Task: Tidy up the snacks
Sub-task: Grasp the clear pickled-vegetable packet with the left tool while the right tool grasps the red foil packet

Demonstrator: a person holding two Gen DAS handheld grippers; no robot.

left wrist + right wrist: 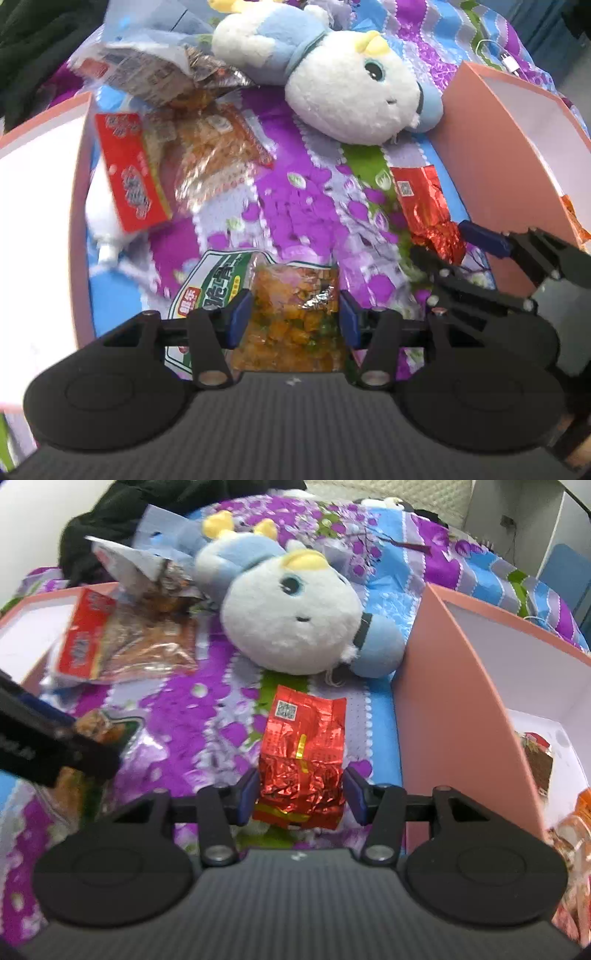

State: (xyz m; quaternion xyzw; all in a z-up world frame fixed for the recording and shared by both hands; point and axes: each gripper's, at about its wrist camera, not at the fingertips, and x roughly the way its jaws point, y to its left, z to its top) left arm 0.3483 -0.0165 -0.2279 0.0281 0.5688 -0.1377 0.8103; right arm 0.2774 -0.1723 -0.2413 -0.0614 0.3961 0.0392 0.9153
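Two pink boxes w/ white insides flank the snacks on a purple-blue floral bedspread (295, 206).

Left wrist view: left gripper (295, 317) points steeply down; its jaws stand about half open on either side of a clear pouch of orange-yellow snack pieces (295, 321) w/ a green-white label. Pads sit right at the pouch edges; can't tell if they press. Left pink box (83, 155) shows a white interior, nothing visible in it from here. Just beside its wall lies a red-labelled clear snack bag (133, 170), w/ a crumpled silver-grey wrapper (147, 74) beyond it. A white-and-blue plush toy (343, 92) lies at the top centre. Right pink box (491, 147) stands at the right, an orange packet corner showing inside. The red foil packet (424, 206) lies next to that box, w/ the right gripper (472, 240) over its lower end.

Right wrist view: right gripper (299, 794) has its jaws about half open around the red foil packet (303, 753), pads close to its crumpled sides; contact unclear. Right pink box (461, 701) holds a dark brown-and-red packet (537, 760) and an orange clear bag (576, 830). Left gripper (55, 746) enters at the left edge, blurred, over the pouch (99, 727). Left pink box (40, 605) sits far left, behind the red-labelled bag (110, 638). Plush toy (291, 620) lies mid-frame.
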